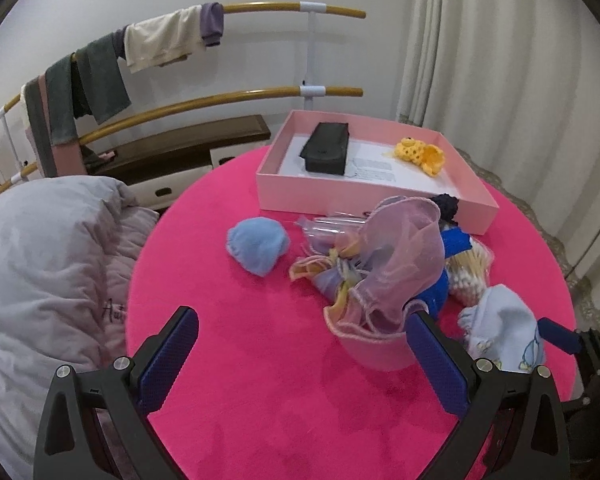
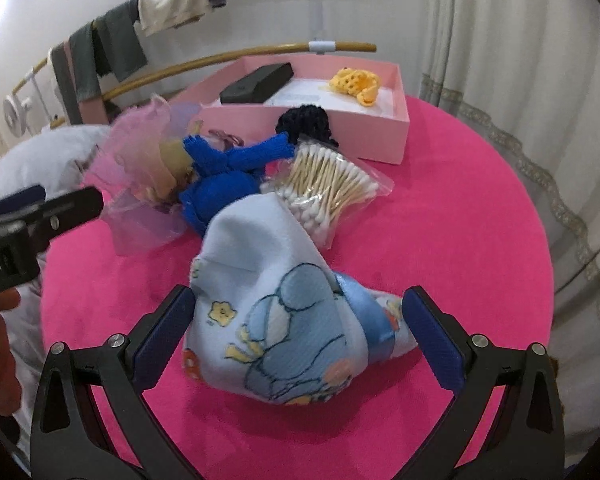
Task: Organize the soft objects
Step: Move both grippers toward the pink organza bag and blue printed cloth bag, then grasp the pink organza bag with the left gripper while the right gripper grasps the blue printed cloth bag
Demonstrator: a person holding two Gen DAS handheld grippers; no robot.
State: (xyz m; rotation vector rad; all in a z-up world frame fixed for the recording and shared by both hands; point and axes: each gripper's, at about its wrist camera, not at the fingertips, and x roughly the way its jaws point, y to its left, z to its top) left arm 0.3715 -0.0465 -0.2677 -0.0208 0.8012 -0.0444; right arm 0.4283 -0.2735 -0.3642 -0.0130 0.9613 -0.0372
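Observation:
A pink box (image 1: 364,200) (image 2: 364,128) at the table's far side holds a black case (image 1: 326,152) (image 2: 256,80) and a yellow crocheted piece (image 1: 420,154) (image 2: 354,84). My left gripper (image 1: 304,328) is open and empty over bare pink cloth. A sheer pink scarf bundle (image 1: 388,272) (image 2: 140,168) lies by its right finger. A light blue ball of cloth (image 1: 258,244) lies ahead. My right gripper (image 2: 298,312) (image 1: 556,334) is open, its fingers on either side of a pale blue printed cloth (image 2: 284,320) (image 1: 504,332) that lies on the table.
A blue knitted piece (image 2: 228,176), a bag of cotton swabs (image 2: 328,188) (image 1: 466,268) and a black knitted piece (image 2: 304,120) lie before the box. The round table (image 1: 260,360) has a bright pink cover. A grey duvet (image 1: 40,264), a clothes rail and a curtain stand around.

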